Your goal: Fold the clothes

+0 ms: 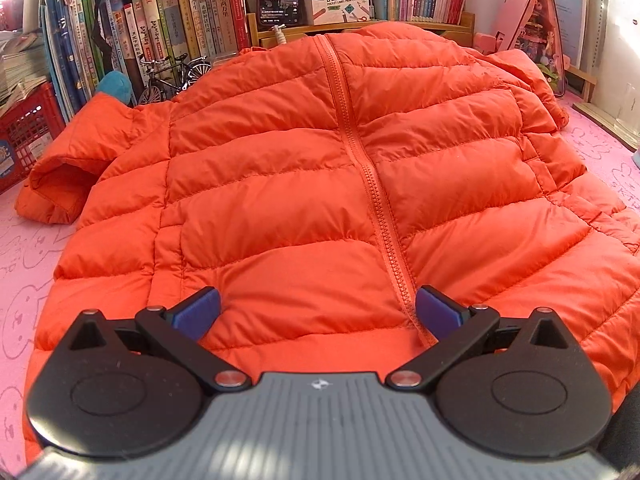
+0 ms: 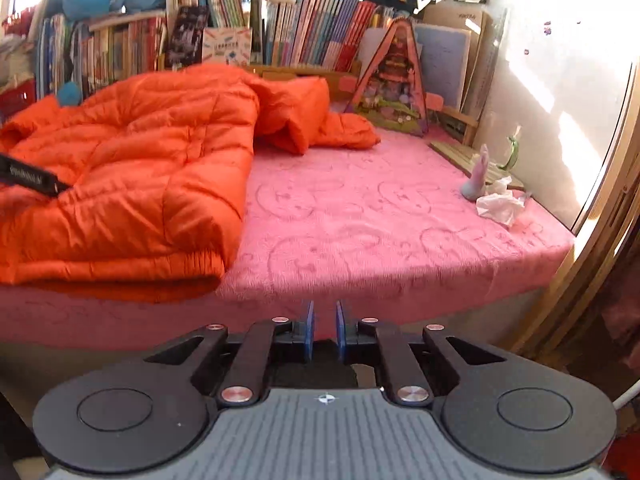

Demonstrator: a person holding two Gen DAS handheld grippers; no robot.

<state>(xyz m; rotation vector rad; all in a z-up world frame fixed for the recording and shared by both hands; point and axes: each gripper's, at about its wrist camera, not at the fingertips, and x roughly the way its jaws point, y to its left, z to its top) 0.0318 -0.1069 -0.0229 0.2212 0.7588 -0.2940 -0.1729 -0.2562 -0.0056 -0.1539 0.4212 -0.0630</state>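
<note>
An orange quilted puffer jacket (image 1: 304,184) lies front up on the pink cloth-covered table (image 1: 24,248), zipper shut, hem toward me. My left gripper (image 1: 318,314) is open just above the hem, its blue pads either side of the zipper's lower end. One sleeve (image 1: 68,160) lies out to the left. In the right wrist view the jacket (image 2: 132,184) is at the left, a sleeve (image 2: 320,120) bunched at the back. My right gripper (image 2: 323,330) is nearly shut and empty, held off the table's front edge. The left gripper's black finger (image 2: 32,176) shows at the left.
Shelves of books (image 1: 192,28) line the back, with a model bicycle (image 1: 172,76), a red crate (image 1: 24,132) at left and a triangular toy house (image 2: 394,84) at back right. A crumpled tissue (image 2: 500,204) and small figurine (image 2: 476,180) sit on the pink cloth (image 2: 380,216) near the right edge.
</note>
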